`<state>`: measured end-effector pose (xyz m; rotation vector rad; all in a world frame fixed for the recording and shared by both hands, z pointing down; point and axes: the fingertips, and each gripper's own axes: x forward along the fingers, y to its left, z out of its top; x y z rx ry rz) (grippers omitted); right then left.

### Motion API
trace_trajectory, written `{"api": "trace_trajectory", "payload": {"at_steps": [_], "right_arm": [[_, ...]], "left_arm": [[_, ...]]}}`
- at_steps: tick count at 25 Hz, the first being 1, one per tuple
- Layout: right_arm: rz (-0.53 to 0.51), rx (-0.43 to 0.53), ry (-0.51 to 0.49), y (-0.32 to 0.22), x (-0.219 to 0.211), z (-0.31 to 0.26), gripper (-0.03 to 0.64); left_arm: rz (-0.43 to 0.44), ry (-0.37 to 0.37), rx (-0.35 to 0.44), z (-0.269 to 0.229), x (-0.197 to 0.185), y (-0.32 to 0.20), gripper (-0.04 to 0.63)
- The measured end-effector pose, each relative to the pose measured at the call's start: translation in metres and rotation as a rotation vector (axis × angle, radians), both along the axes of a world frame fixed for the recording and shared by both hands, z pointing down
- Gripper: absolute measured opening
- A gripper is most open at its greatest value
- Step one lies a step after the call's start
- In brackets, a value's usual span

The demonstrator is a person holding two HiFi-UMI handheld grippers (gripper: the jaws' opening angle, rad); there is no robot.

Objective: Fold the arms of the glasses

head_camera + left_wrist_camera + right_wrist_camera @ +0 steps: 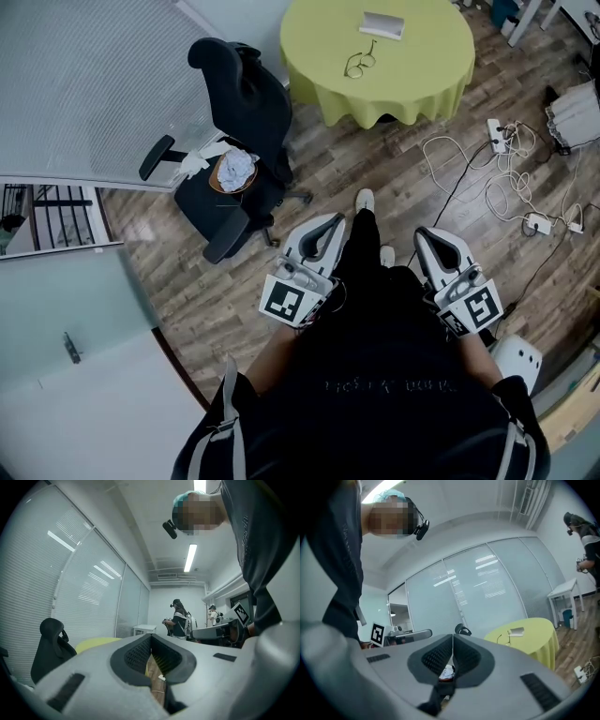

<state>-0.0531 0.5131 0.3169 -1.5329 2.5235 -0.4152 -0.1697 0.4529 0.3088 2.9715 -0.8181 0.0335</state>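
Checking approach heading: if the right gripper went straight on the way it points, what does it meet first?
Likely the chair: its headrest shows just over the shut tongs of the right gripper. The table with the glasses lies off to the right. Depth unclear.

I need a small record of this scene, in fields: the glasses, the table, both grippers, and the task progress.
glasses: lying on the table, beside a pale case, untouched
table: round, yellow-green cloth, across the floor from the person
left gripper: jaws together, empty, near the body
right gripper: jaws together, empty, near the body
other: black office chair, cables on the wood floor
progress: folding not yet begun
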Motion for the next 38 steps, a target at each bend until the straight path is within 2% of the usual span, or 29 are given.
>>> {"api": "trace_trajectory", "payload": {"at_steps": [2, 6, 12, 15, 19, 21, 24, 32, 38], "right_arm": [[0.000, -0.007, 0.005, -0.015, 0.000, 0.001, 0.029], [0.001, -0.050, 0.017, -0.051, 0.006, 0.009, 0.029], [-0.012, -0.073, 0.025, -0.130, 0.008, 0.006, 0.029], [-0.028, -0.084, 0.034, -0.171, 0.007, 0.003, 0.029], [-0.009, -0.071, -0.006, -0.219, 0.011, -0.013, 0.029], [0.014, -0.071, -0.026, -0.232, 0.015, -0.017, 0.029], [0.045, -0.096, -0.005, -0.241, 0.024, -0.007, 0.029], [0.070, -0.135, -0.013, -0.265, 0.045, 0.006, 0.029], [0.030, -0.148, -0.037, -0.299, 0.065, 0.017, 0.029]], "left_arm": [[-0.004, 0.017, -0.029, -0.001, 0.003, -0.018, 0.017], [0.009, 0.003, -0.008, 0.004, 0.010, -0.061, 0.017], [0.007, 0.026, -0.062, 0.006, 0.017, -0.135, 0.017], [0.001, 0.047, -0.042, 0.007, 0.019, -0.177, 0.018], [0.015, 0.070, -0.064, -0.001, 0.029, -0.222, 0.018], [0.032, 0.071, -0.053, -0.001, 0.031, -0.237, 0.018], [0.041, 0.054, -0.018, 0.003, 0.030, -0.255, 0.017], [0.055, 0.000, -0.048, 0.016, 0.043, -0.282, 0.018], [0.024, -0.020, -0.052, 0.018, 0.056, -0.310, 0.018]]}}
